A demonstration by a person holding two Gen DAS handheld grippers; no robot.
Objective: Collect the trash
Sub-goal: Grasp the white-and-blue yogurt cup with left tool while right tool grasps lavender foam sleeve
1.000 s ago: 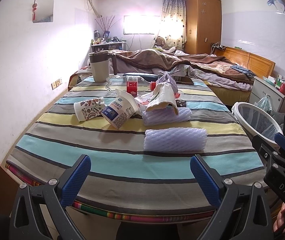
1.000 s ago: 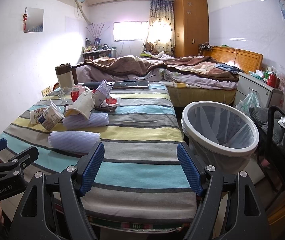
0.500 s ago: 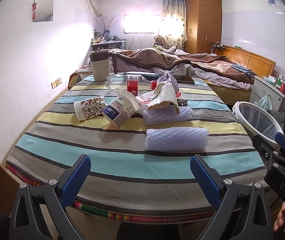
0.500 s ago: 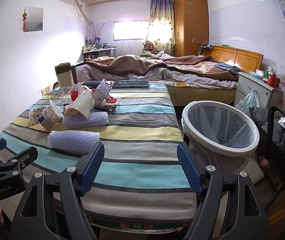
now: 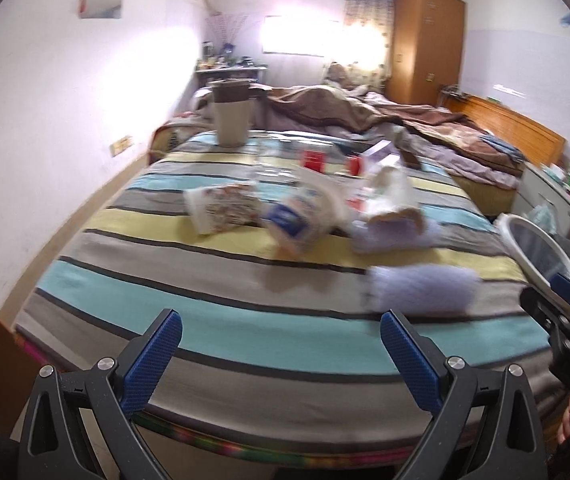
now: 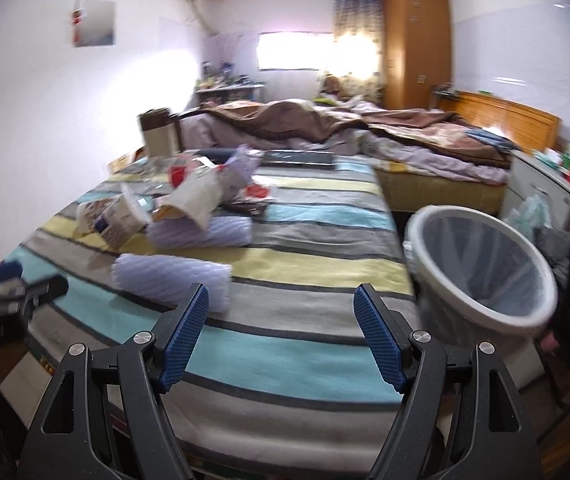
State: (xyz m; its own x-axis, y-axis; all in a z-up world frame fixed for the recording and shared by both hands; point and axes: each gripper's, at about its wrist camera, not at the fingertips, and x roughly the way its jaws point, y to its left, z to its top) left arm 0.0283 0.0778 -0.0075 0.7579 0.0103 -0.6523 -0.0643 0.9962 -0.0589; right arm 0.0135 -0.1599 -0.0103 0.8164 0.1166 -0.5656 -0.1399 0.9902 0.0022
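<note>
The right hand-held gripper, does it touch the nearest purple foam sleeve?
Cannot tell. In the right wrist view the right hand-held gripper is open and its left pad overlaps the blurred foam sleeve, so no gap or contact shows.

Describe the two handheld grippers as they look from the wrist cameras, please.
Both match: the left gripper and right gripper have matte black angular frames with triangular cut-outs and silver pivot bolts. Each finger ends in a blue textured pad. The right gripper's body bears white lettering, too blurred to read. No cables or sleeves show.
</note>
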